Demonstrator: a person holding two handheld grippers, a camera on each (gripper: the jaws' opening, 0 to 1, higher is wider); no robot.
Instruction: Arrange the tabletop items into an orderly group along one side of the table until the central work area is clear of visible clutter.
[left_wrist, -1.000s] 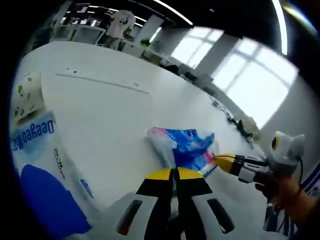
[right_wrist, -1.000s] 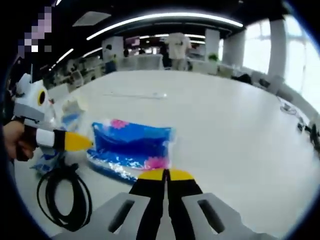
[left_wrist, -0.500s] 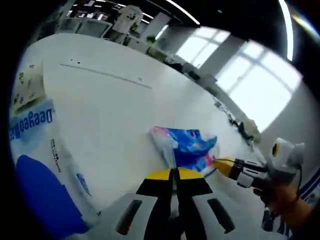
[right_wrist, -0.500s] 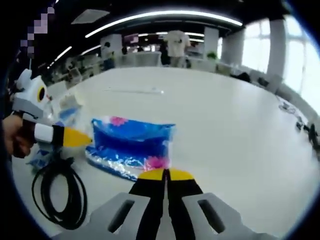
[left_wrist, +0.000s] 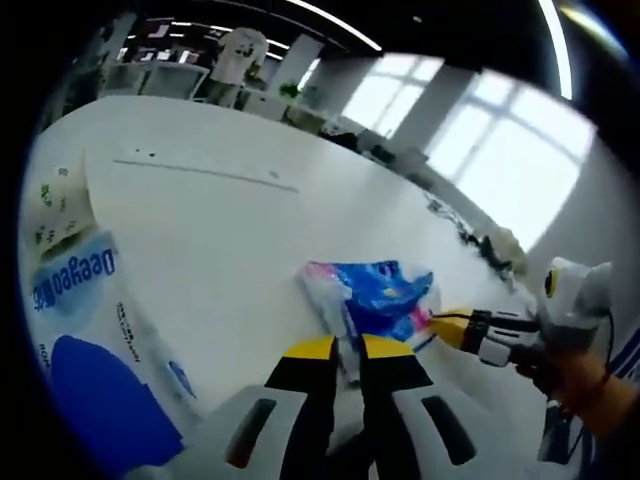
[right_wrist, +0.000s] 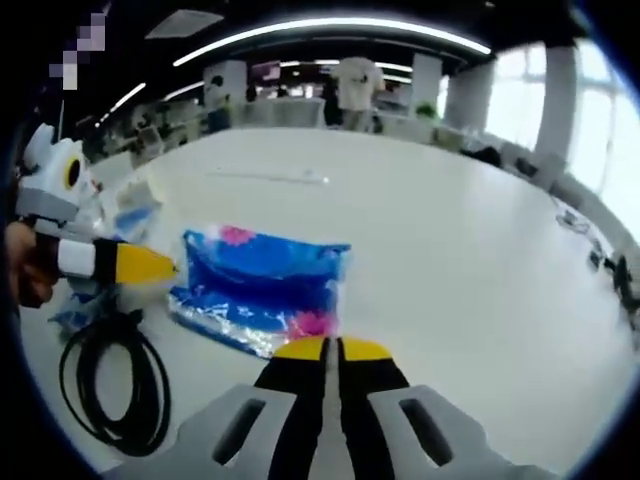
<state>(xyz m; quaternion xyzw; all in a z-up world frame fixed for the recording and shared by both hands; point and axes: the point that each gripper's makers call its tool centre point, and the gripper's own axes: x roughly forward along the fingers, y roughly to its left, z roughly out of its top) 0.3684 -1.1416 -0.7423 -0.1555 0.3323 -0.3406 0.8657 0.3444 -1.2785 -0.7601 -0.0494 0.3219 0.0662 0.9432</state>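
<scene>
Left tongs (left_wrist: 337, 348) slightly parted beside the blue packet (left_wrist: 375, 297); right tongs (right_wrist: 323, 349) closed, empty.

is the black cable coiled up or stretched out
Coiled: in the right gripper view the black cable lies in a loose loop on the white table, left of the blue packet.

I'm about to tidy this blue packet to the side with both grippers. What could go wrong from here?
The blue packet is thin, shiny plastic; a grip at its edge may slip or tear. The left gripper looks slightly open on its end, so the hold may be loose. The black cable coiled nearby could snag on a sideways sweep.
</scene>
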